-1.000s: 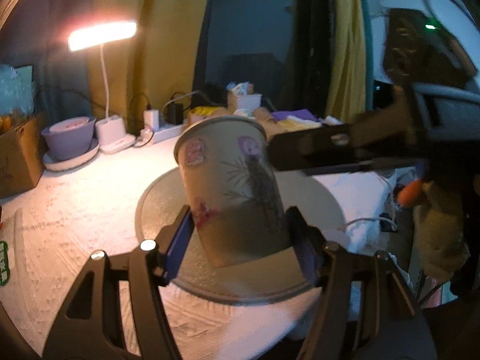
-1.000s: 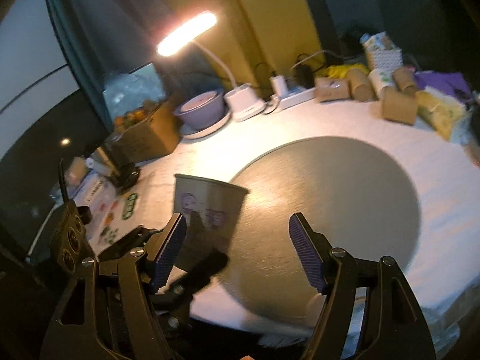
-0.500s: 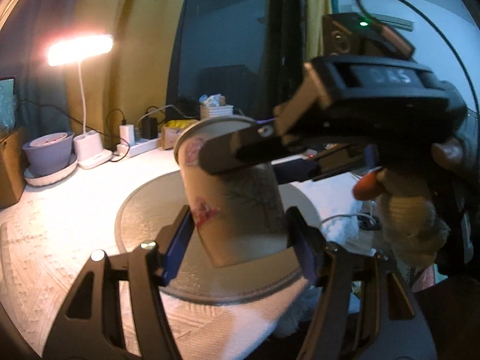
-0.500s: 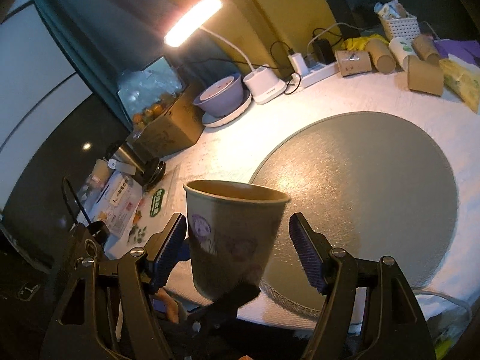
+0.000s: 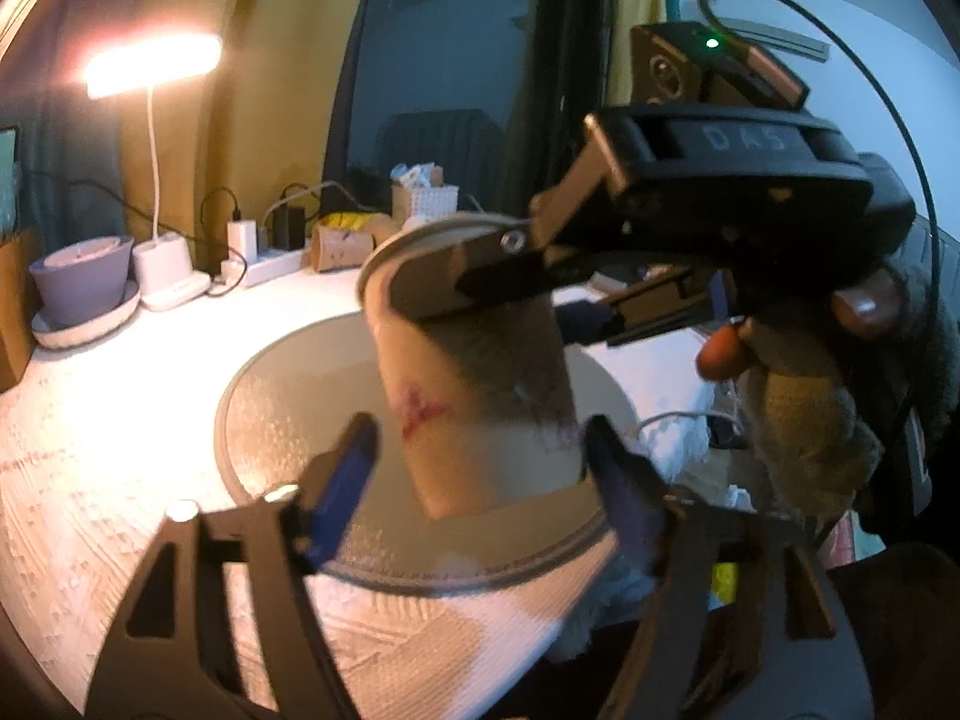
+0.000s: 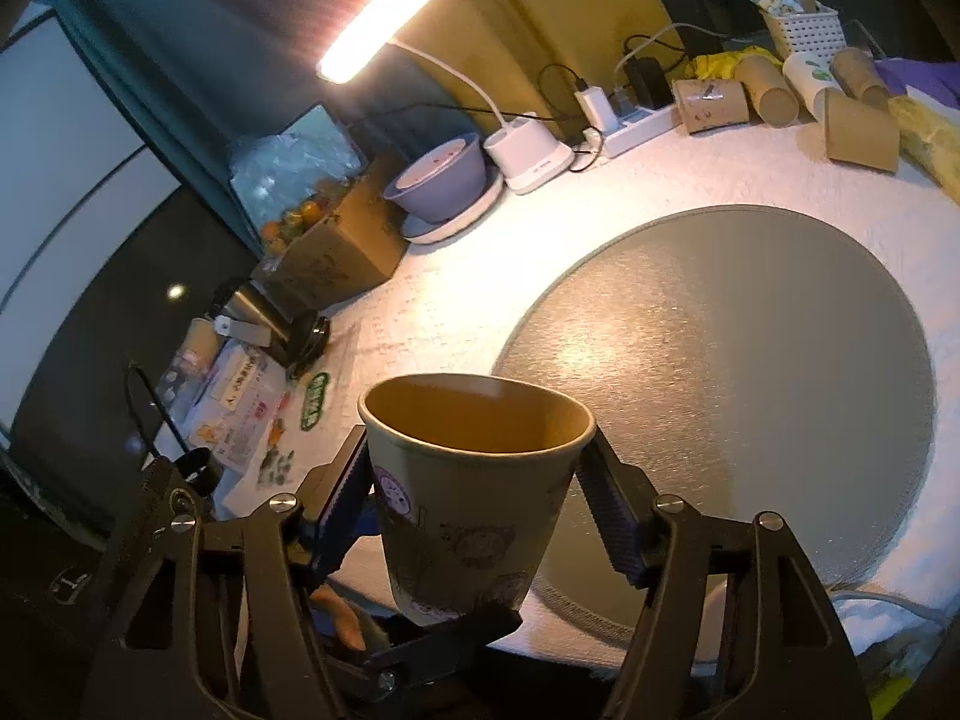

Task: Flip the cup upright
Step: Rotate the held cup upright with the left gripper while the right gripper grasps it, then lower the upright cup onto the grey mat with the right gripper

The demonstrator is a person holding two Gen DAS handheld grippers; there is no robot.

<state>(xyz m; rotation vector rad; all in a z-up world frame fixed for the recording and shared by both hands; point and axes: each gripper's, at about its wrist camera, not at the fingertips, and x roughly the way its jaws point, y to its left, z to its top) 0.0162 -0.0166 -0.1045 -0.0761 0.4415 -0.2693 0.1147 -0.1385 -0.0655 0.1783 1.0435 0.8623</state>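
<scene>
A tan paper cup (image 6: 468, 498) with small printed pictures is held upright in the air, mouth up, over the near edge of a round grey mat (image 6: 738, 372). My right gripper (image 6: 477, 480) is shut on the cup just below its rim. In the left wrist view the same cup (image 5: 480, 396) stands between the fingers of my left gripper (image 5: 480, 468), which is open with gaps on both sides. The right gripper's body crosses in front of the cup's top there.
A lit desk lamp (image 6: 522, 150), a purple bowl on a saucer (image 6: 441, 180), a power strip (image 6: 630, 120), a cardboard box (image 6: 336, 252) and several paper cups on their sides (image 6: 774, 96) stand along the far side of the white tablecloth (image 6: 456, 288).
The right gripper has moved in around the cup and shut on it below the rim. The left gripper, shut on the cup before, has opened.
</scene>
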